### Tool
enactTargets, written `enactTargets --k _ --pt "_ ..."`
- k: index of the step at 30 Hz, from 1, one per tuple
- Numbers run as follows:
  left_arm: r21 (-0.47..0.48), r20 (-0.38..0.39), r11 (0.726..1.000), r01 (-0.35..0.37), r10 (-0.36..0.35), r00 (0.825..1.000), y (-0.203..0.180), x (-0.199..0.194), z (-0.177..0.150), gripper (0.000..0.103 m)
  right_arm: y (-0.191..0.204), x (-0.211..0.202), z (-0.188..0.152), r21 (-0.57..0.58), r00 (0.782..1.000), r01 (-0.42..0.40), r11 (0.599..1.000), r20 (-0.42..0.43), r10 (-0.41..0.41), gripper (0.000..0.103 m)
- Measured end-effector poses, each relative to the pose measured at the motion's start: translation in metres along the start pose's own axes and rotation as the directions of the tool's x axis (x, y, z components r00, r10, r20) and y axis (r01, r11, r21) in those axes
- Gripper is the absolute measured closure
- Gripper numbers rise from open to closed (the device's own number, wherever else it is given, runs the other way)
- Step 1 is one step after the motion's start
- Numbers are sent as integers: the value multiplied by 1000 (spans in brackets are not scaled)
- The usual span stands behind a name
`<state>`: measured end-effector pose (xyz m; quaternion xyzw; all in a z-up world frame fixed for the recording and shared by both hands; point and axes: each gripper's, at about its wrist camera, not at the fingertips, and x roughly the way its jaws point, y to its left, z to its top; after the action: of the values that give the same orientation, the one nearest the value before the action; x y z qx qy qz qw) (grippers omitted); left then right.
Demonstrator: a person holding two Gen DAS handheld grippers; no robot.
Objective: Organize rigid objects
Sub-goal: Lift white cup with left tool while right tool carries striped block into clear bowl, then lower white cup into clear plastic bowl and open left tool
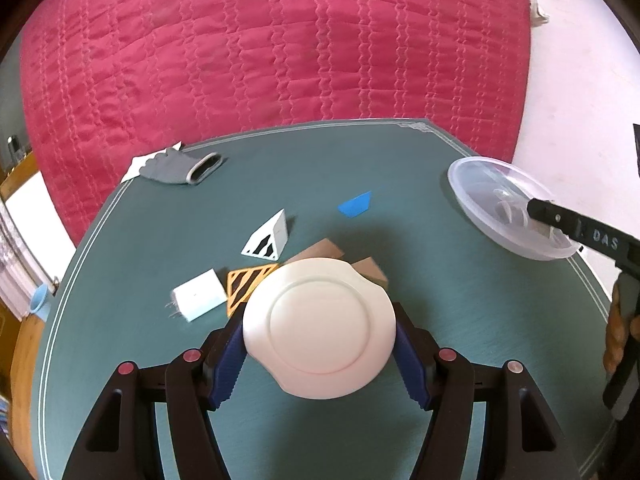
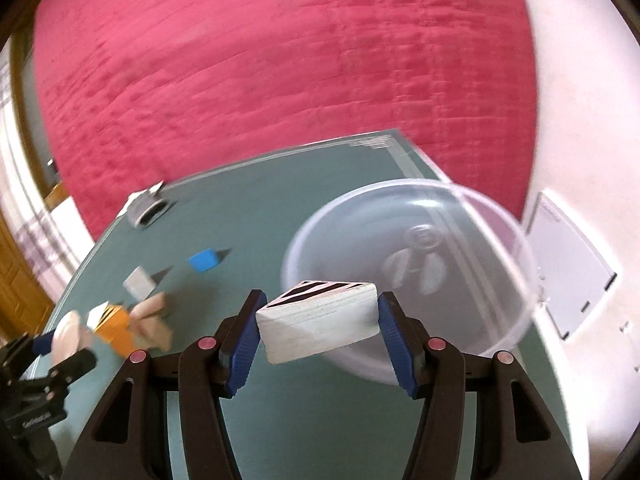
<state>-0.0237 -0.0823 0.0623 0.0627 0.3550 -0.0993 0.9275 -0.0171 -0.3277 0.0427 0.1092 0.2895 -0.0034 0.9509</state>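
While the left gripper (image 1: 320,344) clamps a cream round knob-like lid (image 1: 319,327) between its blue ribbed pads (image 1: 228,364), the piece hangs above the green table (image 1: 460,312), its jaws set fairly wide to span it. Beneath and beyond the lid lie an orange block with black stripes (image 1: 246,282), two brown cardboard-coloured pieces (image 1: 320,250), a plain white block (image 1: 199,295), a white wedge with black cut-outs (image 1: 269,240) and a small blue piece (image 1: 356,204), all on the table top. A grey sleeve-like object (image 1: 188,166) rests near the far edge, partly on a white paper (image 1: 138,166).

At the right edge of the left wrist view, a clear plastic bowl (image 1: 500,204) stands on the table corner, and the right tool's black body reaches over it; white letters on that body read "DAS".

From the right wrist view, the right gripper (image 2: 318,322) grips a white block with black stripes (image 2: 318,320) on its upper face, jaws closed on its two ends. It sits just before the near rim of the bowl (image 2: 500,216), whose bottom shows some blurred embossing that cannot be read. Low at the left, the other tool carries a label, too blurred to make out.

A pink quilted bedspread (image 1: 280,48) fills the background.
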Motion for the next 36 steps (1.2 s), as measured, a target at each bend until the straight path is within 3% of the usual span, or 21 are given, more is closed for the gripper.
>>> enactTargets --k 9,13,15,27,36 --pt "61 24 998 19 -20 1000 -34 -1 19 34 -55 16 13 82 992 126 989 12 -128 45" --pt "88 26 996 30 -32 999 -51 2 26 34 -71 25 11 112 991 132 985 -3 -133 44" --pt "99 25 994 37 -39 999 -60 5 29 34 -78 27 9 132 992 126 983 -17 -125 38" --pt "155 39 985 77 -84 996 -107 25 57 34 -75 11 7 144 984 160 977 52 -169 25" --pt "158 38 983 92 -100 994 -130 55 77 34 -74 -2 9 143 966 214 966 114 -231 23"
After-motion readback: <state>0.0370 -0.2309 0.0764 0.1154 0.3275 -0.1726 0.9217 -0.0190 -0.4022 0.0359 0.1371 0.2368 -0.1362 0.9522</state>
